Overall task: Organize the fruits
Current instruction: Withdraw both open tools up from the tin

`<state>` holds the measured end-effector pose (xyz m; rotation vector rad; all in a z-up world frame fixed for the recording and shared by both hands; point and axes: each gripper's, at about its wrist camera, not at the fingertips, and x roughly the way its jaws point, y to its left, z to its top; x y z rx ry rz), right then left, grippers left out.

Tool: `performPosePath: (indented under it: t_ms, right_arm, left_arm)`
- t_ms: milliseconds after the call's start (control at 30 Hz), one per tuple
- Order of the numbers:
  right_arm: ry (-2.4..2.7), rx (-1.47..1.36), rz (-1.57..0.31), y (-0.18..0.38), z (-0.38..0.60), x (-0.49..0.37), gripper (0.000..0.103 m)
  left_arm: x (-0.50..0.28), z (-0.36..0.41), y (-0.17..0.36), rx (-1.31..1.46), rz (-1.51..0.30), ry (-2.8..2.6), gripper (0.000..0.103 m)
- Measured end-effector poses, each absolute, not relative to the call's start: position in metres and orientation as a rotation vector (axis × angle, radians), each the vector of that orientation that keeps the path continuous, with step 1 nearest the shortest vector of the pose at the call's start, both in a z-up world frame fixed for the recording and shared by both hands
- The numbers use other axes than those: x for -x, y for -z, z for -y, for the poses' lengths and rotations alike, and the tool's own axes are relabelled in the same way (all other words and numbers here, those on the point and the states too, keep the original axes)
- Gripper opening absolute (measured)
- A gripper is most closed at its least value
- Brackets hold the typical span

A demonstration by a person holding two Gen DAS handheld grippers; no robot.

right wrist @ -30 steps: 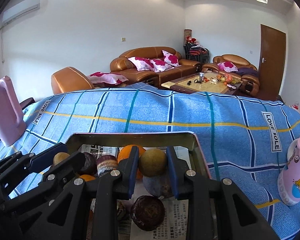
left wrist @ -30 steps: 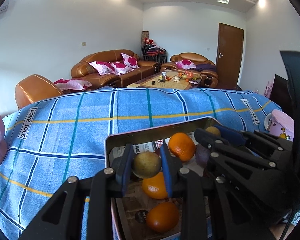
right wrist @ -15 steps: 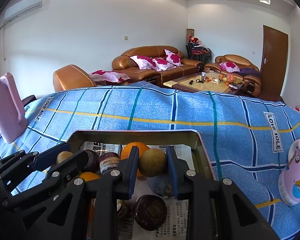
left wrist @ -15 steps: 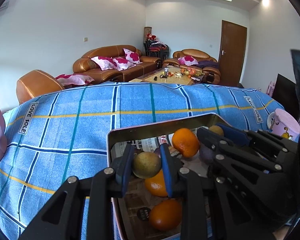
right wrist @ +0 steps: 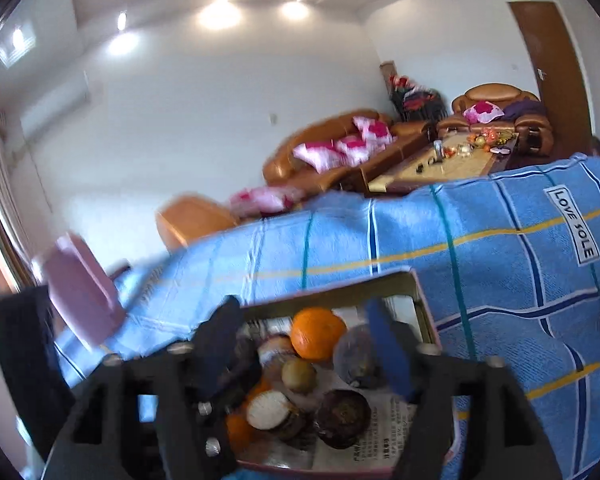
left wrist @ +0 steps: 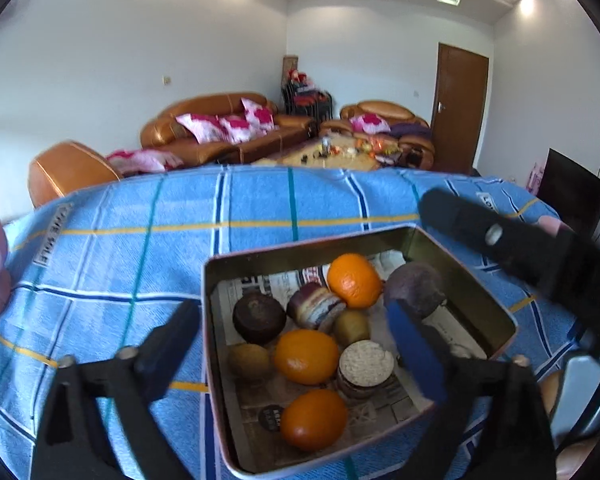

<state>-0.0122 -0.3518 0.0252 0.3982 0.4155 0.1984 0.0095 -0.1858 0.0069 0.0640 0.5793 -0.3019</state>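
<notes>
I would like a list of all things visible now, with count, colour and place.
tin: one, metal, lined with newspaper, on the cloth
oranges: three, orange, in the tin
kiwis: two, brown-green, in the tin
dark fruits: about four, purple-brown, in the tin; one cut, pale face up
cloth: one, blue checked, under the tin
sofas: brown, far behind
left gripper: black, open above the tin, holding nothing
right gripper: black, open above the tin, holding nothing

a white label sewn on the blue cloth is reading "love sole". the newspaper lining the tin is showing print too small and blurred to read.
</notes>
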Motion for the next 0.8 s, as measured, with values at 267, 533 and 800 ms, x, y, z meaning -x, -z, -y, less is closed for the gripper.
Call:
performPosePath:
  t_ms: [267,533,800]
  right_arm:
    - [-0.047,-0.429,-0.275,-0.031,0.359,0.044,0.071]
    - [0.035,-0.307,-0.210,-0.036,0.344,0.080,0.071]
    - [0.106,-0.210,-0.146,-0.042,0.329,0.104,0.071]
  left_arm:
    - [0.018,0.173,-0.018,-0.108,-0.437,0.248,0.103]
    - [0.035,0.152,-0.024,-0.070,-0.364,0.181,0.103]
    - [0.045,0.144,-0.024,-0.065,-0.361,0.174,0.103]
